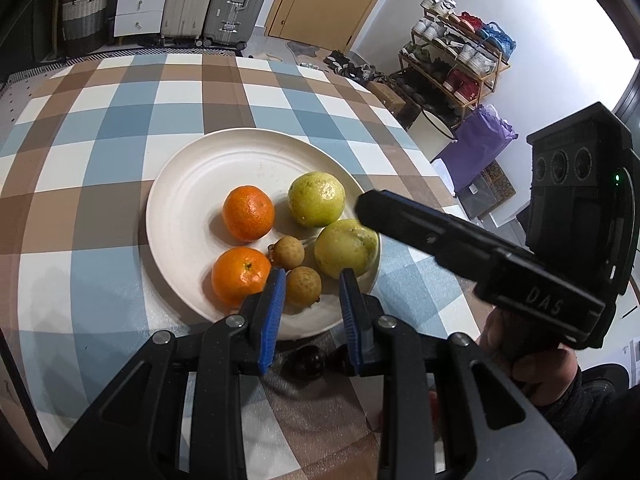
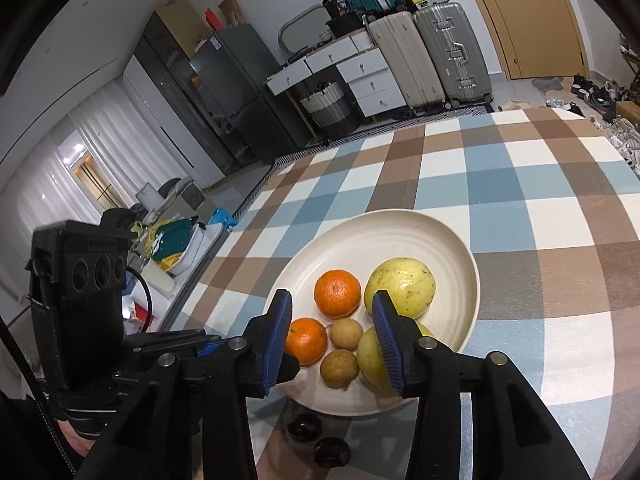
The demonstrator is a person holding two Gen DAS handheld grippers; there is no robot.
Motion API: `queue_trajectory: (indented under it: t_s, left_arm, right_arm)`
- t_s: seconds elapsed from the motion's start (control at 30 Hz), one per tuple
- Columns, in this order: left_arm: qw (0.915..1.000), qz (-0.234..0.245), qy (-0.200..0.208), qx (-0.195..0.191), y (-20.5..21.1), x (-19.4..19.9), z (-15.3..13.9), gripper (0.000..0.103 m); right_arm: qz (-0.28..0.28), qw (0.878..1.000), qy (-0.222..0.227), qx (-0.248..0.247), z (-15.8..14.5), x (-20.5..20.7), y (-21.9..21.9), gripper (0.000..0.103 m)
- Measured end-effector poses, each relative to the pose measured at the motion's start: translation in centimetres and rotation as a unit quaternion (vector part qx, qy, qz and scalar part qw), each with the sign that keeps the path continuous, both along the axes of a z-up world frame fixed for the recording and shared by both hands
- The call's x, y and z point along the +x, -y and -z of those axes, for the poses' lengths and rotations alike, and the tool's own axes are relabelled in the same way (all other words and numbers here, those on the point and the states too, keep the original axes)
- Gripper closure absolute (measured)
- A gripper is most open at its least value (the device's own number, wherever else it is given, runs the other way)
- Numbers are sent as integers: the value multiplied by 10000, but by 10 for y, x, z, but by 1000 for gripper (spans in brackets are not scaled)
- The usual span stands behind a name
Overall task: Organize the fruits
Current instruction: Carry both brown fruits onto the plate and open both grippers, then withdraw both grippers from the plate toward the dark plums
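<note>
The fruits [image 2: 338,292] sit grouped by kind on the plate [image 2: 400,236]; two dark ones [image 2: 304,426], maybe plums, wait on the tabletop [image 2: 520,200]. My right fingers [image 2: 334,340] hang spread and empty; my left fingers [image 1: 312,316], nearly together, grip nothing.

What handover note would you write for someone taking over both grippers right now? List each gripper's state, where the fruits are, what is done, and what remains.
Left gripper: shut, empty, at the plate's near rim.
Right gripper: open, empty, pointing at the plate.
On the plate: two oranges, two yellow-green fruits, two small brown fruits.
On the tablecloth by the near rim: two dark fruits.
Done: six fruits plated.
Left: probably the dark pair.
</note>
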State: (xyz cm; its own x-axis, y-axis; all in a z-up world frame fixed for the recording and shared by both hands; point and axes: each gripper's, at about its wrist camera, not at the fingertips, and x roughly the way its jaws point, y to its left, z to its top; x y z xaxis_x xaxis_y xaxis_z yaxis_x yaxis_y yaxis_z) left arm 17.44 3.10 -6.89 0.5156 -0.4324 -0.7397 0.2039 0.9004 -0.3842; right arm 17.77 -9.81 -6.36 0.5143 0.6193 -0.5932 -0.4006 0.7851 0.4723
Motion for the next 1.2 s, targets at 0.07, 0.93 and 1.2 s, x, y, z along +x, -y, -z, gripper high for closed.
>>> queue_trajectory:
  t_s: [0.07, 0.93, 1.2]
  left_arm:
    - [10000, -25, 32, 3, -1, -5, -2, 79]
    - [9986, -341, 383, 151, -4, -79, -21, 49]
    - [9931, -603, 930, 370, -6, -105, -44, 22]
  right_arm:
    - [46, 10000, 36, 43, -4, -3, 3, 59]
    - [374, 9983, 439, 19, -30, -68, 31, 33]
    - [453, 9966, 682, -11, -41, -90, 34, 17]
